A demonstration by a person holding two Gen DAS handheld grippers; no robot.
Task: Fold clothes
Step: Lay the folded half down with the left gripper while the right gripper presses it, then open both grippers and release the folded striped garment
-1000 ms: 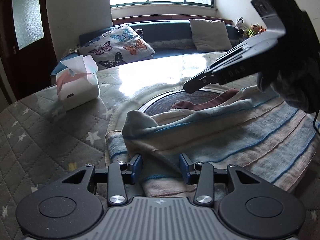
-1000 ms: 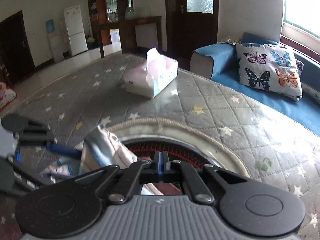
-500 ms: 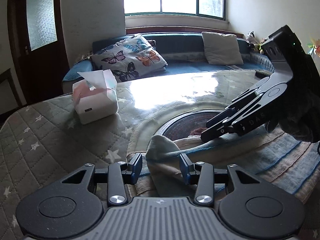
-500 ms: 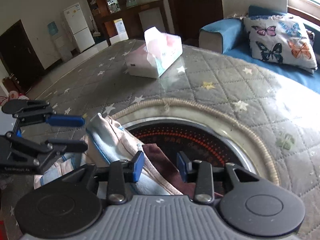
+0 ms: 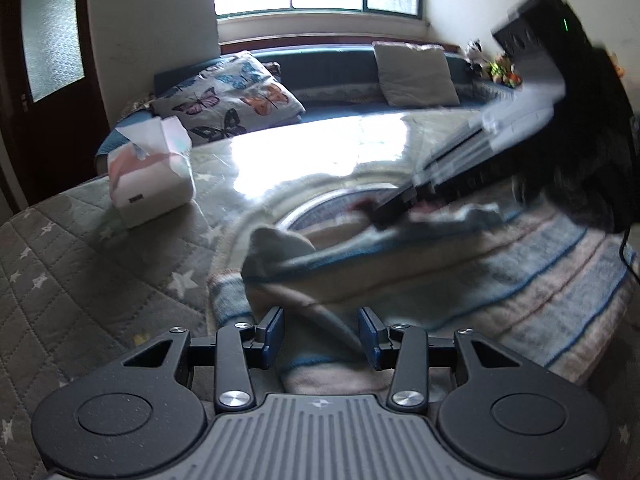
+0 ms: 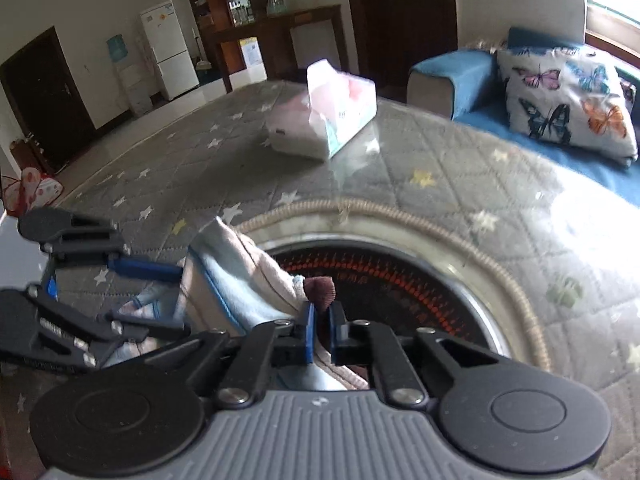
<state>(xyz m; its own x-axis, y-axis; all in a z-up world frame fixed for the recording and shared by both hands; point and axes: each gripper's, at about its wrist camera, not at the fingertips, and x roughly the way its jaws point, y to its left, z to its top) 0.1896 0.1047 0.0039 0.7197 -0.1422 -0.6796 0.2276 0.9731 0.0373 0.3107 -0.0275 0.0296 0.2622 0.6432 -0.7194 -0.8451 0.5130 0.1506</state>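
Right gripper (image 6: 319, 330) pinches cloth: fingers nearly pressed together on an edge of the striped garment (image 5: 460, 280), with a dark red nub of fabric (image 6: 320, 290) poking up just past the tips. Left gripper (image 5: 321, 336) is spread wide, straddling a raised ridge of the same garment, not closed on it.

Garment lies on the table (image 6: 460, 184), bunched at its 9 o'clock end into a rounded hump (image 5: 276, 248), the rest spread flat toward 3 o'clock. Part of it overlaps the round dark panel (image 6: 420, 280) set in the table. Tissue box (image 5: 150, 178) stands well apart at about 10 o'clock from the garment in the left view.

Judgement on the step: a fold or a straightening pull appears to be under way, the right side gripping an edge while the left is placed to catch one. Which of the two, the pictures do not settle.

Doing it well:
- Left should close on one clean edge, not the whole ridge.
- Keep both grips level so the stripes stay parallel.
- Lift enough to clear the hump before laying over.
- Watch that the dark red piece is not dragged along if it is a separate item; cannot tell.
- Right gripper is blurred in the left view; slow down.
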